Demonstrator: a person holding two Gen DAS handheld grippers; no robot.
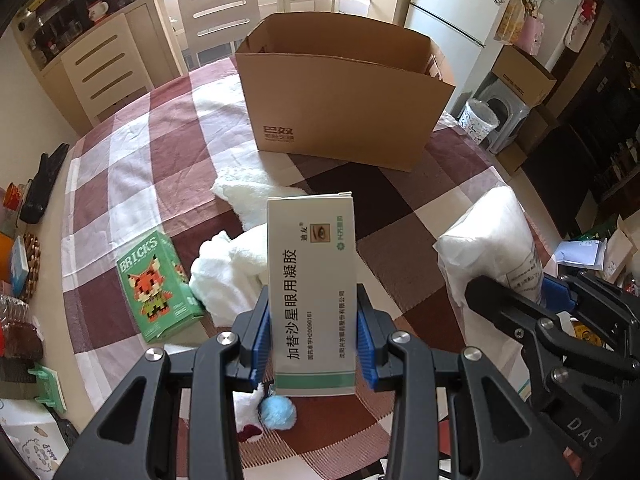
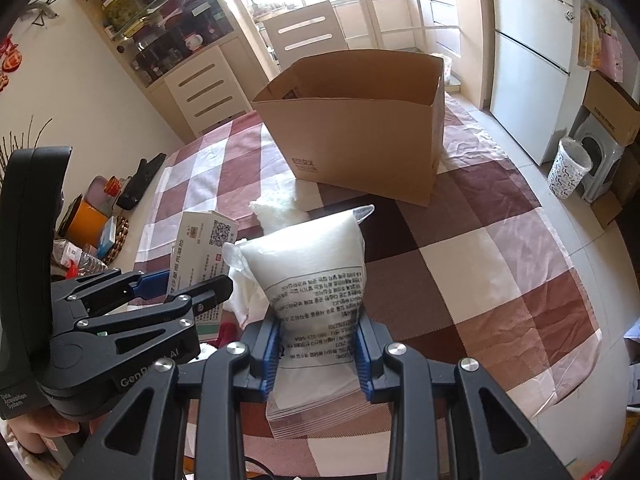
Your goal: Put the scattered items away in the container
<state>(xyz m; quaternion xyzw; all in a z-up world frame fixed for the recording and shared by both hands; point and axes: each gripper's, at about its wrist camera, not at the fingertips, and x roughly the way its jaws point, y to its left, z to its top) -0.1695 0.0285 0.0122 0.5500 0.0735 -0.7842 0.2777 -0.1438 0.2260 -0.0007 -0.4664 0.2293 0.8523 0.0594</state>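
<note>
Two things held: my left gripper (image 1: 313,334) squeezes a white medicine box (image 1: 312,292); my right gripper (image 2: 319,346) squeezes a white bag (image 2: 310,276). "BRICKS" box (image 1: 158,284) lies on the cloth.

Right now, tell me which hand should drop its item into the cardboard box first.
Probably the right: its tool grips the white bag, which reaches nearer the open cardboard box than the left tool's medicine box.
</note>
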